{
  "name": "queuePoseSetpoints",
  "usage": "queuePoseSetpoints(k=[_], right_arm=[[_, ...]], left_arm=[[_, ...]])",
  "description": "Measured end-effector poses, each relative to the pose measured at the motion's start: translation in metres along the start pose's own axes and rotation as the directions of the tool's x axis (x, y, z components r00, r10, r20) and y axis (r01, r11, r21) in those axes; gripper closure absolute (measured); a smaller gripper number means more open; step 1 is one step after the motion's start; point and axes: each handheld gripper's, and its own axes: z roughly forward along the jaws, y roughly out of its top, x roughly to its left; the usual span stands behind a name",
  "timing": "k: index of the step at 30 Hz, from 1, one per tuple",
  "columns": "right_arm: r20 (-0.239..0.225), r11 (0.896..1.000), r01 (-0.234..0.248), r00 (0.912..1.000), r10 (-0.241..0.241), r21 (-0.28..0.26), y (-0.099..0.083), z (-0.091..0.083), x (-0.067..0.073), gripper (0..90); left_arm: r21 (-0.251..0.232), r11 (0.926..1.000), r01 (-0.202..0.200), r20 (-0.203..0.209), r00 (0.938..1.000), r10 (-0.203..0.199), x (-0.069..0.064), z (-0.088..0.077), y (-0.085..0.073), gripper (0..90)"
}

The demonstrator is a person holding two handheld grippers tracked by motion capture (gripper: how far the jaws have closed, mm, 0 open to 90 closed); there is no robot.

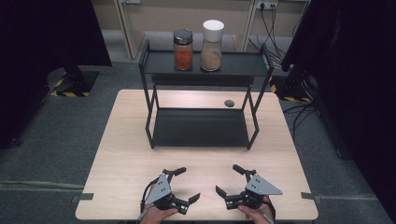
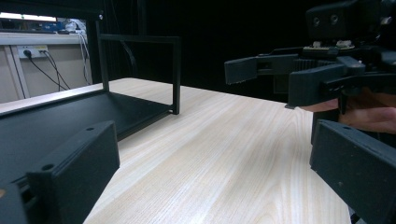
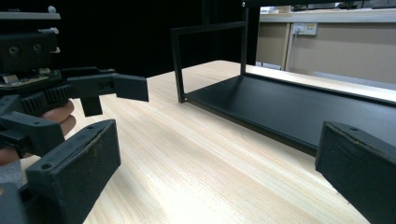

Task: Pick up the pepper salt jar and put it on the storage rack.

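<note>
- Left gripper [image 1: 183, 185] and right gripper [image 1: 229, 179], bottom centre, gape wide, empty (nothing begun).
- Next, probably: reach for the jars [image 1: 183, 50] on the rack [image 1: 159, 63], top centre.

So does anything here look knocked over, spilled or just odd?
Nothing stands out. Both jars stand upright on the rack's top shelf, lids on, nothing spilled. The one stray thing is a small dark round object lying on the table behind the rack.
</note>
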Motion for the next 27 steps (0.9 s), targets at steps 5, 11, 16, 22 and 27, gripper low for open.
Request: queuePoseSetpoints(k=[5,11,16,22,27], right_arm=[[0.002,1.000,-0.001,1.0000,0.001,0.002,-0.0006,0.0003,-0.0004,0.3],[0.003,1.000,0.002,1.0000,-0.002,0.003,-0.0007,0.0004,-0.0001,0.3],[0.006,1.000,-0.004,1.0000,0.004,0.002,-0.0007,-0.0004,-0.0009,0.3],[0.008,1.000,-0.002,1.0000,0.003,-0.003,-0.0010,-0.0011,-0.0014,0.3],[0.013,1.000,-0.006,0.9999,0.006,-0.004,-0.0013,-0.0013,-0.0016,0.3]], left_arm=[[-0.001,1.0000,-0.010,0.003,0.9999,0.010,-0.0010,-0.0005,0.0005,0.8],[0.000,0.9999,-0.013,0.006,0.9999,0.013,-0.0011,-0.0003,0.0005,0.8],[0.002,0.9999,-0.010,0.006,0.9999,0.010,-0.0013,-0.0001,0.0003,0.8],[0.003,1.0000,-0.010,0.007,0.9999,0.010,-0.0014,0.0001,0.0001,0.8],[0.003,0.9999,-0.011,0.006,0.9999,0.011,-0.0015,0.0001,0.0002,0.8]])
